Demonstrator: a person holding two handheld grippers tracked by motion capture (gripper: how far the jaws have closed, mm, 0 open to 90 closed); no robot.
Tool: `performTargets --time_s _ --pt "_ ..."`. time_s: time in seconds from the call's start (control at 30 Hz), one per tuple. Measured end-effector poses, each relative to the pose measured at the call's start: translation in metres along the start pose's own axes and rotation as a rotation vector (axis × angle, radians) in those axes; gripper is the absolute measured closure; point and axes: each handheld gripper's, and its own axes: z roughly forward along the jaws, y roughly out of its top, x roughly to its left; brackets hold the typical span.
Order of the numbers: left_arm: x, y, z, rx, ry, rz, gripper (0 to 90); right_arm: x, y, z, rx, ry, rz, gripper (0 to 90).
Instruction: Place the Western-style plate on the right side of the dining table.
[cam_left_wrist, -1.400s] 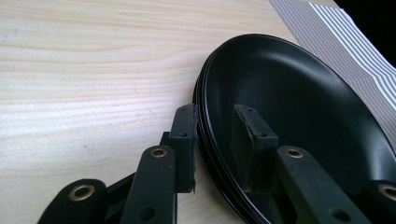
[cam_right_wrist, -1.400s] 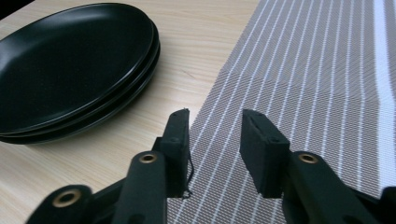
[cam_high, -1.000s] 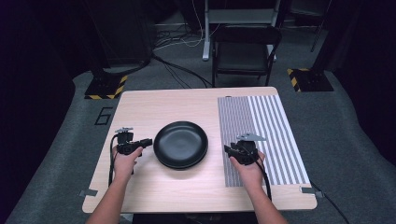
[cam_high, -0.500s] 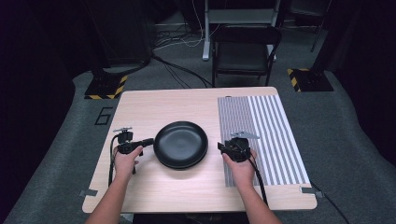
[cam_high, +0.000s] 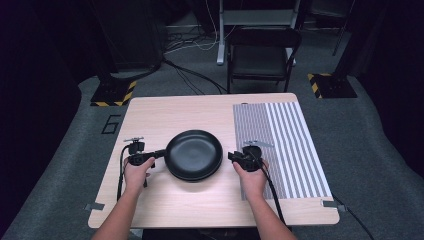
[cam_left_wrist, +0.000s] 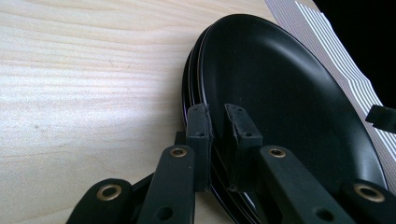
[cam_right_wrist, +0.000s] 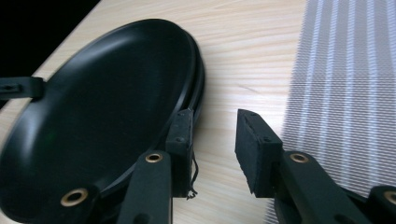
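Since a second ago the right gripper (cam_high: 234, 156) has neared the stacked black plates (cam_high: 194, 154), jaws apart and empty, while the left gripper (cam_high: 161, 153) pinches their rim, seemingly steadying them.

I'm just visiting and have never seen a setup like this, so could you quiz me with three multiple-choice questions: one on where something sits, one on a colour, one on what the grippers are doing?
1. Where does the striped mat lie on the table?
A. on the person's right side
B. on the person's left side
C. under the plates

2. What colour are the stacked plates?
A. white
B. black
C. red

3. How does the left gripper stand?
A. wide open, far from the plates
B. lying on the mat
C. closed on the rim of the top plate

Answers:
1 A, the stripes cover the table's right part in the high view.
2 B, the plates are black in every view.
3 C, its jaws pinch the rim, while the right gripper is open beside the plates.
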Motion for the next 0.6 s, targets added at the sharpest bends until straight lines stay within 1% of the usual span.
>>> performTargets --time_s 0.1,0.13,0.2,0.23,0.27,0.3,0.37,0.53,0.57,0.6 --pt "0.000 0.000 0.000 -0.001 -0.001 -0.004 81.4 0.004 0.001 0.005 0.016 0.019 0.025 64.2" --pt "0.000 0.000 0.000 0.001 -0.001 0.000 81.4 0.006 0.002 0.007 0.014 0.026 0.026 63.7" --pt "0.000 0.000 0.000 0.004 -0.001 0.003 81.6 0.010 0.004 0.009 0.014 0.039 0.049 63.1" --pt "0.000 0.000 -0.001 0.006 -0.004 0.013 81.9 0.011 0.005 0.010 0.012 0.048 0.047 62.9" --pt "0.000 0.000 -0.001 0.006 -0.004 0.013 82.1 0.013 0.006 0.011 0.019 0.050 0.055 62.9" --pt "0.000 0.000 -0.001 0.008 -0.018 0.016 82.4 0.014 0.006 0.013 0.018 0.052 0.052 62.9" --pt "0.000 0.000 -0.001 0.009 -0.026 0.013 82.7 0.015 0.006 0.015 0.042 0.050 0.066 63.2" --pt "-0.001 0.000 -0.001 0.009 -0.016 0.018 82.7 0.015 0.004 0.021 0.072 0.053 0.089 65.7" --pt "-0.001 0.000 -0.001 0.009 -0.016 0.018 82.7 0.015 0.004 0.021 0.072 0.053 0.089 65.7" --pt "-0.001 0.000 -0.001 0.009 -0.015 0.018 82.8 0.014 0.004 0.023 0.071 0.063 0.103 67.4"
